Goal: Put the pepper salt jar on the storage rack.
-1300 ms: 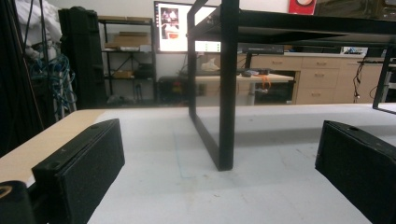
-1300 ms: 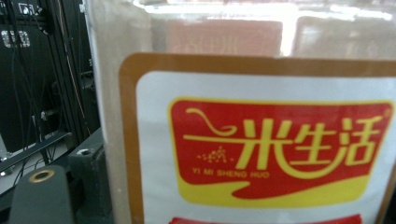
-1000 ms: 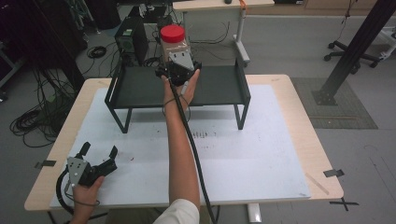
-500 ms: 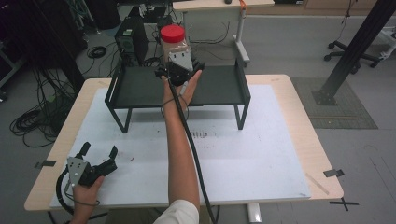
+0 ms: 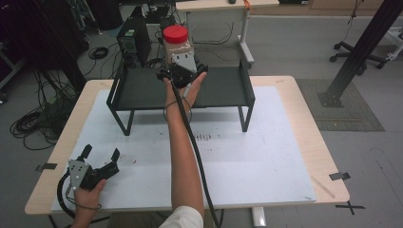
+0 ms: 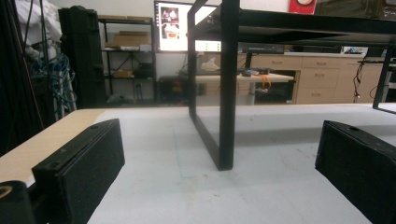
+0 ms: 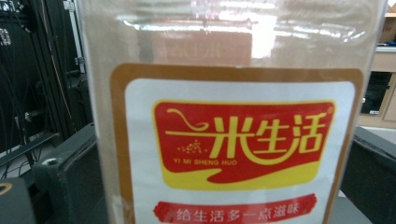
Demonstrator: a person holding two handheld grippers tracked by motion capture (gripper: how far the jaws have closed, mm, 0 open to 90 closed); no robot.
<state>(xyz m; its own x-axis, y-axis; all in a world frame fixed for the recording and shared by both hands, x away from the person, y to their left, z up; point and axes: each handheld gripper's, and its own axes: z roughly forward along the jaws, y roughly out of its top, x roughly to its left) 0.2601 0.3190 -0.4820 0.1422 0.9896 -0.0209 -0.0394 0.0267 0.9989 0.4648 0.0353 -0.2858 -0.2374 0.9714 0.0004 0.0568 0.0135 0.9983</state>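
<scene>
Up on the black metal shelf rack [image 5: 223,88] at the back of the counter [image 5: 285,156] stands a clear plastic jar with a red screw lid [image 5: 176,40], upright on the shelf deck. The right gripper [image 5: 183,66] is right up against it, reaching in from the person's side with the arm stretched across the white mat [image 5: 266,161]. Its fingers have just been opening, and the jar sits between them. In the right gripper view the jar's label [image 7: 243,149], red and yellow with white script, takes up nearly the whole frame, with one black padded finger [image 7: 70,182] to the left of the jar and the other to the right. Both look very close to the jar walls, but I honestly can't tell whether the pads are touching the plastic or just clear of it.

The left gripper [image 5: 97,159] is way off at the near left corner of the counter, held low over the mat, well apart from the rack. Its fingers [image 6: 79,168] are spread wide with nothing between them, and its view looks along the mat toward one black rack leg [image 6: 226,93].
</scene>
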